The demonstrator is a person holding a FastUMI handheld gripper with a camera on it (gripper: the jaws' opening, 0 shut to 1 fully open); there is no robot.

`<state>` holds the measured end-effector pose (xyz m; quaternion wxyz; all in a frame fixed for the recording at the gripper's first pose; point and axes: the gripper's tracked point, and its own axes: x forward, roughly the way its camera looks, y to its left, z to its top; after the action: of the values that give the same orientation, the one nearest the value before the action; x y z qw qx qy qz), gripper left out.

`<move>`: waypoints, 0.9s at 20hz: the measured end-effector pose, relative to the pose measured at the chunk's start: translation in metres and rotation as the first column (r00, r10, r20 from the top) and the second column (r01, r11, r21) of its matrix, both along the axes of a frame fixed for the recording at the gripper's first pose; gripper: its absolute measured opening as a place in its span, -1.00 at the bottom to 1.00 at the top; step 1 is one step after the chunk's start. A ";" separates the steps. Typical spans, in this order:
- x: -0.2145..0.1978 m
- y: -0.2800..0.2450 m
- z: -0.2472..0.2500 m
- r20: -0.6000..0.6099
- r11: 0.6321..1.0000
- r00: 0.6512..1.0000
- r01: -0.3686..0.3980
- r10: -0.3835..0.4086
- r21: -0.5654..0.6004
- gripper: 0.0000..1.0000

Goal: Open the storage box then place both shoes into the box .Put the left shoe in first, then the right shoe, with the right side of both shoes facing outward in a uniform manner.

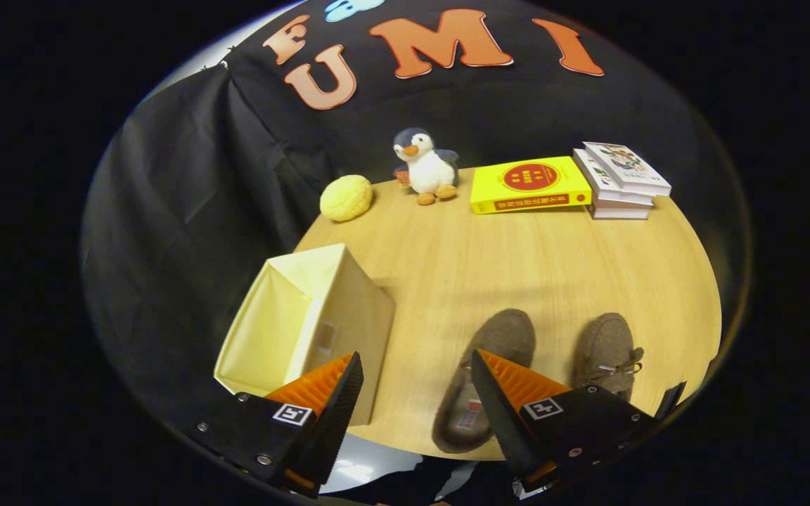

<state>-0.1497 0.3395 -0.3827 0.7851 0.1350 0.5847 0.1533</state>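
Hand-held gripper (415, 393) hangs wide open, empty, above table (489, 267) between storage box (306, 316) and shoes (496, 351).

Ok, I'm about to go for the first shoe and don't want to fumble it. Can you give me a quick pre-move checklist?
1. Storage box open, inside free: ok.
2. Gripper open and holding nothing: ok.
3. Both shoes on the table, apart from each other: ok.
4. Shoe nearer the box just ahead of the fingers: ok.
5. That shoe is the left one: cannot tell.
6. Laced shoe out of the approach path: ok.
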 end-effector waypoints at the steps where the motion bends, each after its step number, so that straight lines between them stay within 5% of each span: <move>1: -0.006 -0.009 -0.012 -0.004 1.000 1.000 0.006 -0.006 -0.025 0.86; 7: -0.049 -0.034 -0.074 -0.121 0.993 0.991 0.045 -0.058 -0.107 0.72; 12: -0.059 -0.046 -0.108 -0.128 0.986 0.992 -0.008 -0.014 -0.169 0.54; 18: -0.037 -0.050 -0.135 -0.068 0.975 0.997 0.025 -0.041 -0.220 -0.05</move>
<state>-0.1868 0.2894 -0.5173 0.7760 0.0627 0.6238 0.0698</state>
